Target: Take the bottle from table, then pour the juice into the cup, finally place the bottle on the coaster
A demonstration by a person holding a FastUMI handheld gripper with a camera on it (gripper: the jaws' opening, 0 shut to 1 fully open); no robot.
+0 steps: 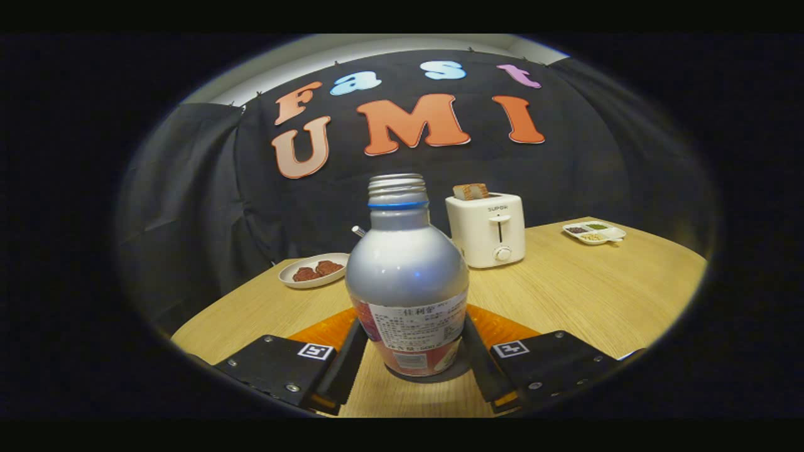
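Observation:
A silver bottle [407,276] with a blue neck ring, no cap and a red-and-white label stands upright between my fingers. My gripper [413,321] is shut on it, with the left finger [347,364] and the right finger [478,361] pressed on the label's two sides. An orange coaster [502,328] lies flat on the wooden table [597,295], showing on both sides just behind the bottle's lower body. I cannot tell whether the bottle's base touches the coaster or the table. A small silver tip [358,231] pokes out from behind the bottle's left shoulder; the rest of it is hidden.
Beyond the bottle to the left lies a white plate [295,279] with reddish-brown pieces. A white toaster [488,229] with a slice in its slot stands beyond it to the right. A divided white dish [593,232] sits at the far right edge.

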